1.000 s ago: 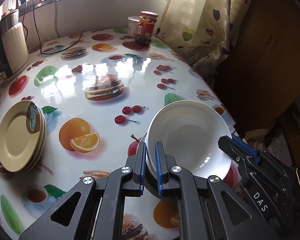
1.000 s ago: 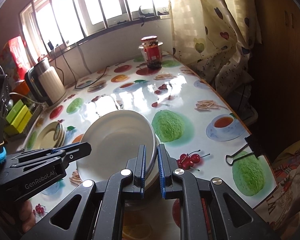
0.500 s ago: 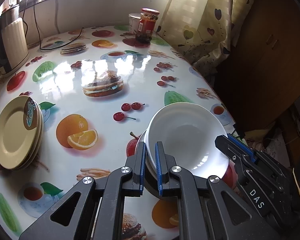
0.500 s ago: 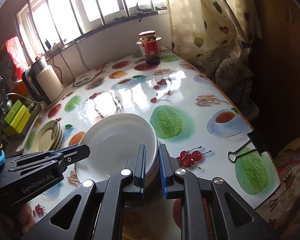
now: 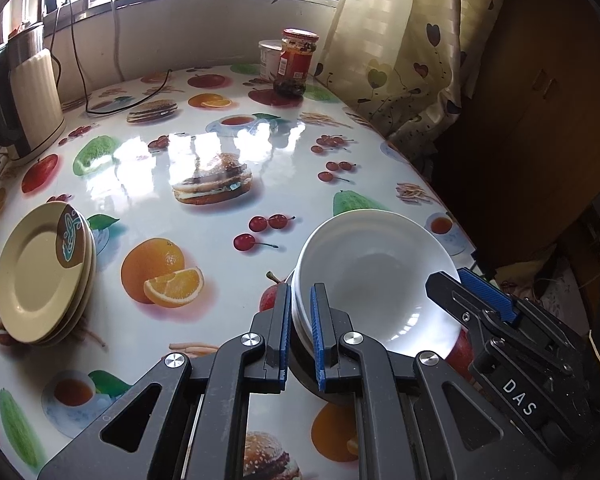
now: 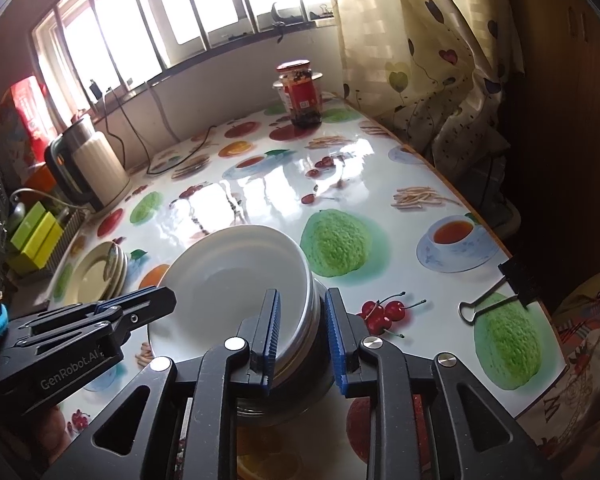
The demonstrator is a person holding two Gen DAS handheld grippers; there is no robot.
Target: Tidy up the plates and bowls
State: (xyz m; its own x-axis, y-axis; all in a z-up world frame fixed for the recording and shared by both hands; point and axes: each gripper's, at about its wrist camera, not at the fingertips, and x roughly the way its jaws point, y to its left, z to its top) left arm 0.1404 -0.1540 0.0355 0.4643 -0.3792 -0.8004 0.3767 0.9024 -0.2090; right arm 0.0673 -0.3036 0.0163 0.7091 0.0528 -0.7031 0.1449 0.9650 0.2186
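Bowls (image 5: 376,276), white and nested, sit low and right of centre on the fruit-print counter (image 5: 204,152). Left claw (image 5: 299,332) pinches their near rim tight. Right claw (image 6: 300,336) has just been opening, rim between its parted jaws. Plates (image 5: 40,272) stacked far left.

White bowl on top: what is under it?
Under the white bowl sit more nested white bowls, only their rims showing, then a dark base; how many bowls, and the table beneath, stay hidden.
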